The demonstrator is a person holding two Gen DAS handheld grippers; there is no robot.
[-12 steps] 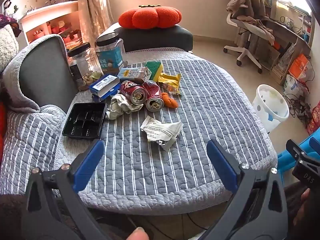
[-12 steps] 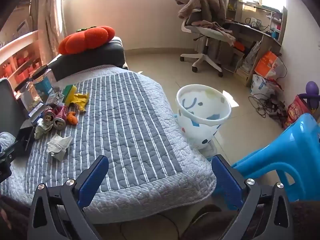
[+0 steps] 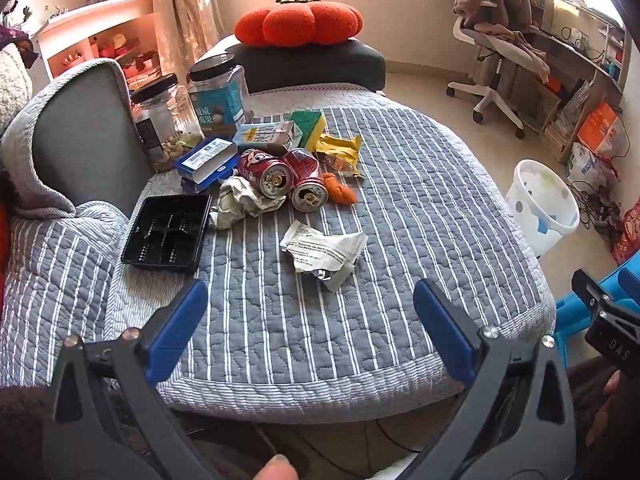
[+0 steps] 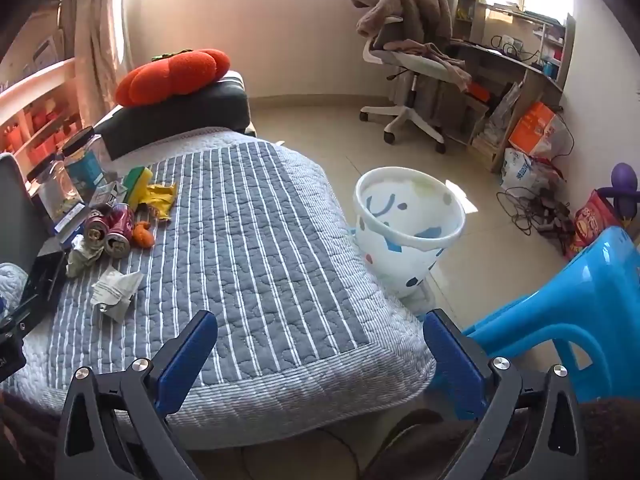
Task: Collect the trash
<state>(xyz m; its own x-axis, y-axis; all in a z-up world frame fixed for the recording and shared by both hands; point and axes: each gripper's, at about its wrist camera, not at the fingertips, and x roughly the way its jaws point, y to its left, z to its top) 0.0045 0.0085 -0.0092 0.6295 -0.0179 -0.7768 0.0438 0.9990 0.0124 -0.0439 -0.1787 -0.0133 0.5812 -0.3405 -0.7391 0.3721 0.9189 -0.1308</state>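
On the striped quilt (image 3: 400, 208), trash; bin (image 4: 408, 220) beside it.

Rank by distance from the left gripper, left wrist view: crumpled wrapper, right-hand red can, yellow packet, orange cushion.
From the left gripper, jaws open and empty:
1. Crumpled wrapper, centre of the quilt, just ahead.
2. Red can, behind the wrapper, lying with its mouth toward the camera.
3. Yellow packet, behind the can, slightly right.
4. Orange cushion, far end, on the black seat.

- I count two cans (image 3: 276, 174) at my twelve o'clock.
- Two jars (image 3: 160, 120) at eleven.
- Two crumpled papers (image 3: 324, 248).
- One tray (image 3: 168, 232) at ten.
- One bin (image 4: 408, 232) at two.
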